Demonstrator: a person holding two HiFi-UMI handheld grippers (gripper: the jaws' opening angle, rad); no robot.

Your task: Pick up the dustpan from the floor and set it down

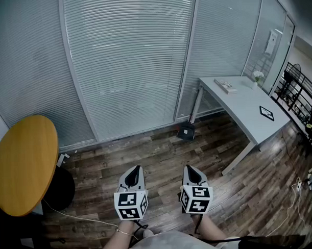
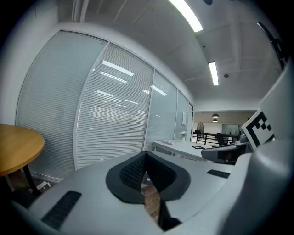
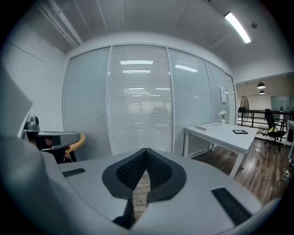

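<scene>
Above wood floor (image 1: 162, 149): left hand-held gripper (image 1: 133, 172), right hand-held gripper (image 1: 191, 169) side by side, tipped slightly down, both closed, empty.

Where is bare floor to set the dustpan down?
Bare wood floor lies between the blinds and the left hand-held gripper and right hand-held gripper, from the yellow table across to the dustpan. More lies right of both, before the white desk's leg. Crowded: a white cable beside the yellow table, cords at far right.

Left tool (image 1: 133, 174), right tool (image 1: 192, 172): pale grey shells, black ribbed pads (image 3: 131, 172), black-white marker cubes (image 1: 131, 205)
</scene>
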